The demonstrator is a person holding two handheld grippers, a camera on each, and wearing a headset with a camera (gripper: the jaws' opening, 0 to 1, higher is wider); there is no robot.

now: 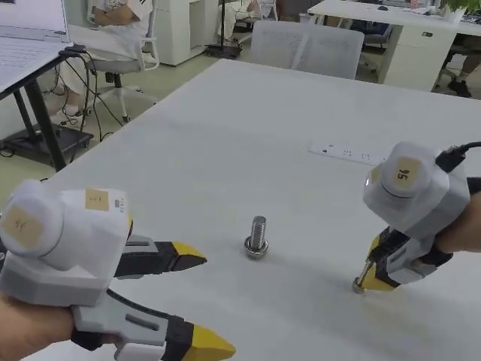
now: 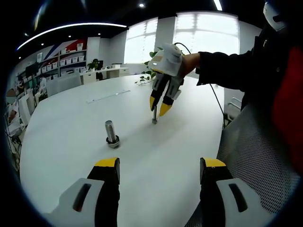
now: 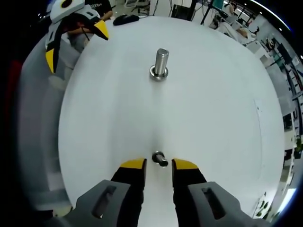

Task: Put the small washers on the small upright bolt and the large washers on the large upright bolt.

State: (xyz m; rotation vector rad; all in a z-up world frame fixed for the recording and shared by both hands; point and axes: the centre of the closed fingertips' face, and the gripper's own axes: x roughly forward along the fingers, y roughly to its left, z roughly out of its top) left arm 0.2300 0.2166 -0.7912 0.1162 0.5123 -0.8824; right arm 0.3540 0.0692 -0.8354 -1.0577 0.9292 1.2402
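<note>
The large bolt point(image 1: 257, 235) point(image 2: 111, 133) point(image 3: 160, 64) stands upright mid-table with washers ringing its base. The small bolt point(image 1: 358, 285) point(image 2: 154, 116) point(image 3: 159, 158) stands upright to its right. My right gripper point(image 1: 368, 280) point(image 2: 158, 108) point(image 3: 159, 164) points down over the small bolt; its jaws sit on either side of the bolt's top with a narrow gap and do not visibly touch it. My left gripper point(image 1: 204, 302) point(image 2: 161, 163) point(image 3: 75, 45) hovers wide open and empty at the near left, aimed toward the large bolt.
The white table point(image 1: 225, 135) carries a flat white power strip point(image 1: 347, 153) point(image 2: 108, 96) beyond the bolts. A grey chair point(image 1: 308, 47) stands at the far edge. A side desk with a laptop point(image 1: 30, 37) and a seated person point(image 1: 113, 22) are at the left.
</note>
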